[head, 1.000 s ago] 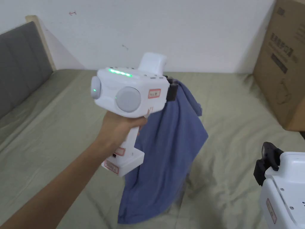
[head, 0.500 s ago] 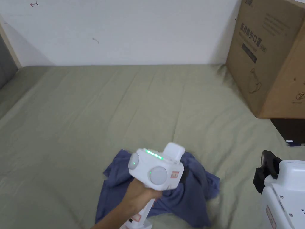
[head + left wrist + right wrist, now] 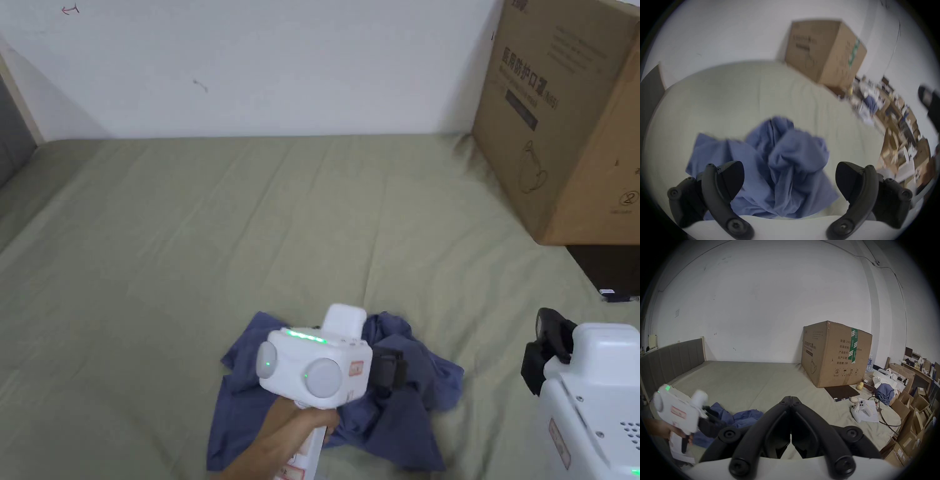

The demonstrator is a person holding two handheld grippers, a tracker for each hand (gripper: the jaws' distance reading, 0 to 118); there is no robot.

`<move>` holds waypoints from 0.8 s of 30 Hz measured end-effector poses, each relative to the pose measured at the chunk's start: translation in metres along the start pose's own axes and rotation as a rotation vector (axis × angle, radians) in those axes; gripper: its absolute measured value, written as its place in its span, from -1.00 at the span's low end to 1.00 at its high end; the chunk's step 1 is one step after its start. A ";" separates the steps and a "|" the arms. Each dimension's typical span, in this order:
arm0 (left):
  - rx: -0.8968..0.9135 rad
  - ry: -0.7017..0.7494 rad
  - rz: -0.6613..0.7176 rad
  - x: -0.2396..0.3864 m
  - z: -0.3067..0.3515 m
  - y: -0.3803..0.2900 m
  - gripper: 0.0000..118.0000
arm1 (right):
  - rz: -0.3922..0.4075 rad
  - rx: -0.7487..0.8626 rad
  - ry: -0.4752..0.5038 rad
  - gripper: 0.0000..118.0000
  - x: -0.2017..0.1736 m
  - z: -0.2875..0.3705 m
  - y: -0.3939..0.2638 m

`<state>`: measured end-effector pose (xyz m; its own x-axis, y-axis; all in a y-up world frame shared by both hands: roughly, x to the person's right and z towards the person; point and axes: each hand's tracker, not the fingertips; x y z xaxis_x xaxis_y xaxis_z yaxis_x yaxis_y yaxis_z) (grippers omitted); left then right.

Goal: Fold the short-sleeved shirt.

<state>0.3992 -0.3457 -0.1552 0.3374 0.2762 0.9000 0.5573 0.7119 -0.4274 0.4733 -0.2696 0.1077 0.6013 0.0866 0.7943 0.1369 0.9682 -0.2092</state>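
Observation:
The blue short-sleeved shirt (image 3: 415, 406) lies in a crumpled heap on the olive bed sheet (image 3: 250, 219), near the front. My left gripper (image 3: 390, 370) hovers just above the heap, held by a hand. In the left gripper view its jaws stand wide apart over the shirt (image 3: 795, 154), with nothing between them, so the left gripper (image 3: 789, 165) is open. My right gripper (image 3: 547, 350) is off to the right of the shirt, apart from it. In the right gripper view the right gripper (image 3: 791, 398) has its jaws pressed together and empty, and the shirt (image 3: 743, 416) lies to its left beside the left gripper (image 3: 711, 416).
A large cardboard box (image 3: 562, 125) stands at the bed's far right corner against the white wall. A grey padded headboard (image 3: 672, 353) runs along the left. A dark flat board (image 3: 843, 392), a white game controller (image 3: 860, 408) and cables lie on the right side.
A second ago the left gripper held the shirt hanging in the air. It came down to the bed, and its jaws have let go, leaving the shirt in a heap.

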 end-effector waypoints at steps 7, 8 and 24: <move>0.379 0.137 -0.022 -0.019 0.114 0.039 0.91 | -0.009 0.077 0.019 -1.00 -0.012 0.007 0.028; 0.420 0.165 -0.034 -0.022 0.126 0.041 0.91 | -0.011 0.087 0.020 -1.00 -0.013 0.008 0.032; 0.629 0.430 -0.133 -0.064 0.199 0.010 -1.00 | -0.026 0.193 0.037 -1.00 -0.029 0.019 0.059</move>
<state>0.2323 -0.2280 -0.2003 0.6344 -0.0213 0.7727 0.1213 0.9900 -0.0723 0.4486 -0.2105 0.0834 0.6284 0.0560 0.7759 0.0013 0.9973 -0.0731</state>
